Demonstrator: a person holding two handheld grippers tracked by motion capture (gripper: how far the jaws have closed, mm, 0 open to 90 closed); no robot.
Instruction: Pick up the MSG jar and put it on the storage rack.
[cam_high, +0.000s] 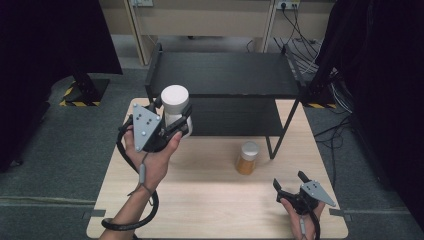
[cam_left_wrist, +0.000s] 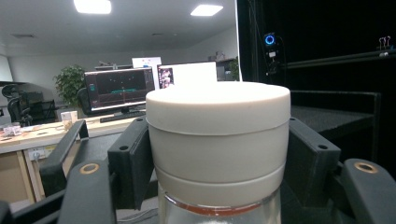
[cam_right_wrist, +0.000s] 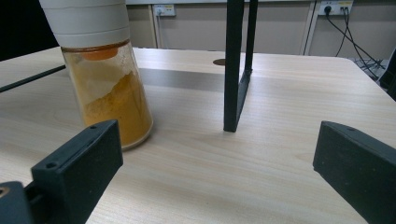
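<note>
Left tongs (cam_high: 172, 122), clamped on the white-capped jar (cam_high: 175, 102), carry it toward the black shelf (cam_high: 225, 75); next, place it there. Right tongs (cam_high: 292, 182) rest apart near the table's right edge.

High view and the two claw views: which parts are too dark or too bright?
High view: both upper corners are nearly black. Left claw view: ceiling lights glare, right side dark. Right claw view: evenly lit, the orange jar clear.

Held up in the left tongs (cam_high: 172, 122), over the table's (cam_high: 200, 200) left rear part, just before the shelf rack (cam_high: 225, 75): one jar (cam_high: 175, 102). Standing on the table right of centre, beside the rack's leg: a second jar (cam_high: 247, 158). At the near right corner: right tongs (cam_high: 290, 182)
</note>
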